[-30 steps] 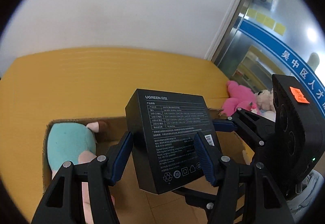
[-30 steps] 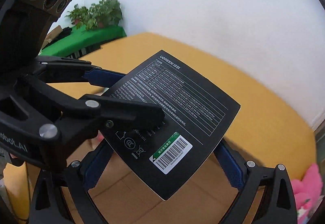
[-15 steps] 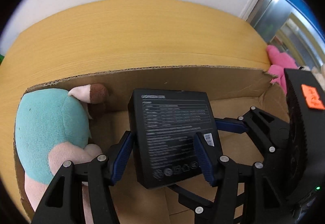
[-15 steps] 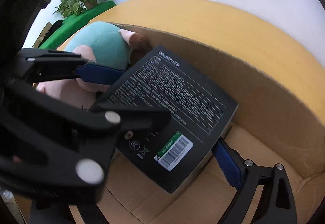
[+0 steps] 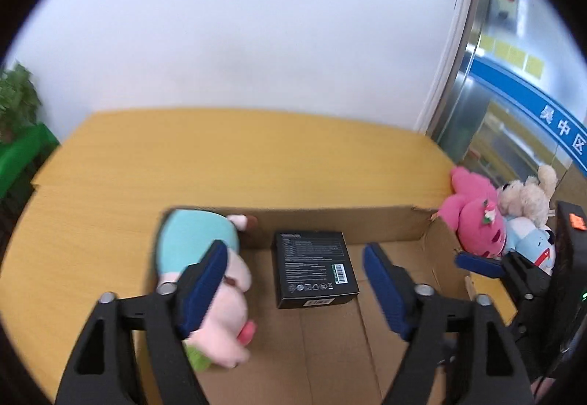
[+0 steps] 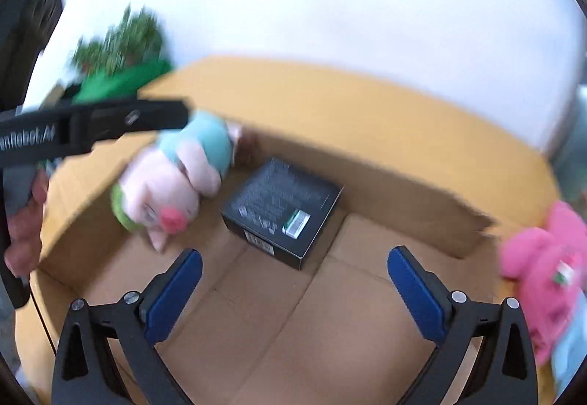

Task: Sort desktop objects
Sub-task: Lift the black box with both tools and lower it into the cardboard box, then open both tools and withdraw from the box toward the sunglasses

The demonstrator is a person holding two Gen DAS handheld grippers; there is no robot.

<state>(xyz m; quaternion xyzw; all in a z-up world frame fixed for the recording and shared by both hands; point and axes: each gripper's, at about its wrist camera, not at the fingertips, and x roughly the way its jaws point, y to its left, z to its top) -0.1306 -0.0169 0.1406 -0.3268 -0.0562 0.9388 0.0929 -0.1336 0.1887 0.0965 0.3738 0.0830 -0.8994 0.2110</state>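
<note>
A black UGREEN box (image 5: 315,267) (image 6: 284,212) lies flat on the floor of an open cardboard box (image 5: 367,221) (image 6: 403,199), near its far wall. A plush pig in a teal top (image 5: 205,243) (image 6: 172,185) lies just left of it. My left gripper (image 5: 295,251) hovers above and short of the black box, its jaws opening and touching nothing. My right gripper (image 6: 295,256) is also drawn back over the carton floor, jaws opening to full width with nothing between them. One of its blue fingers (image 5: 477,263) shows at the right of the left wrist view.
The carton stands on a yellow table (image 5: 238,155) against a white wall. A pink plush (image 5: 473,225) (image 6: 546,258) and a beige plush (image 5: 528,199) sit outside the carton's right wall. A green plant (image 5: 18,100) is far left. A hand (image 6: 22,232) holds the left gripper.
Both grippers held the black box, lowered it into the carton, then let go and pulled back and up. The box now rests on the carton floor beside the pig.
</note>
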